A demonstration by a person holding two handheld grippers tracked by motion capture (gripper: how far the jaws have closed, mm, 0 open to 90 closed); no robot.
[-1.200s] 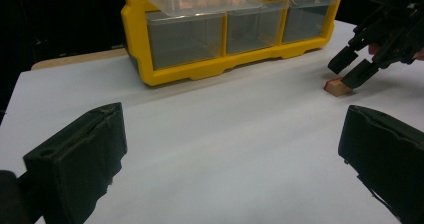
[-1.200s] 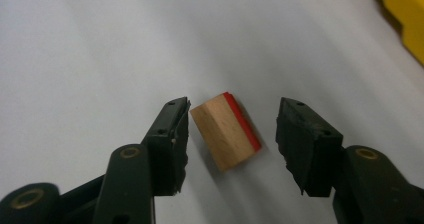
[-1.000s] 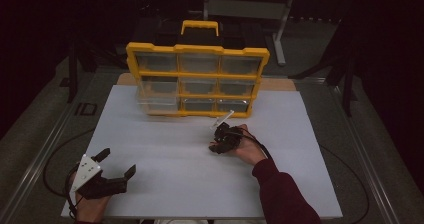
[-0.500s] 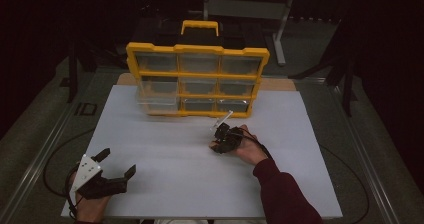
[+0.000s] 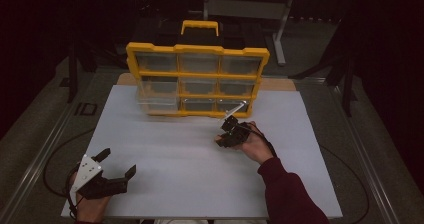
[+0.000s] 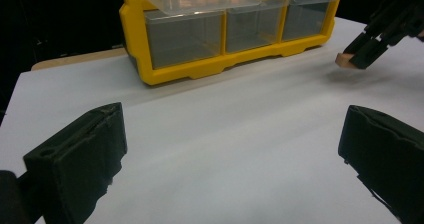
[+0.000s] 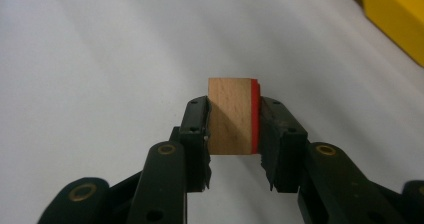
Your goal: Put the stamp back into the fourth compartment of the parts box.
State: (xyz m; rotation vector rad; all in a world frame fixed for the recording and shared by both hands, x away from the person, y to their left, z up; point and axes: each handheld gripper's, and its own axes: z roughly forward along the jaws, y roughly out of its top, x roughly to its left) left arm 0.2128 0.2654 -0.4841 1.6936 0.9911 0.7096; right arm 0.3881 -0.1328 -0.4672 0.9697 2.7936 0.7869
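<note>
Two black two-jaw grippers over a white table board (image 5: 190, 154), both on the near side of the yellow plastic organiser box with clear drawers (image 5: 197, 79).

Right gripper (image 5: 231, 130): just in front of the organiser's lower right corner, close to it but apart. Jaws just closed, now pressed on both side faces of a small wooden block with one red face (image 7: 233, 116). Red face against the right jaw, pale wood against the left, as seen in the right gripper view. Block held a little above the board; in the left gripper view (image 6: 346, 60) with its shadow on the white surface below. Yellow corner of the organiser (image 7: 390, 14) at the upper right of the right gripper view.

Left gripper (image 5: 116, 165): well apart from the organiser, at the near left part of the board, in the person's left hand. Jaws wide open, nothing between them, only bare white board. Pointed toward the organiser's bottom row of drawers (image 6: 235, 29).

One clear drawer (image 5: 157, 96) on the organiser's left side pulled out a little from the front. Contents of drawers not possible to tell.
</note>
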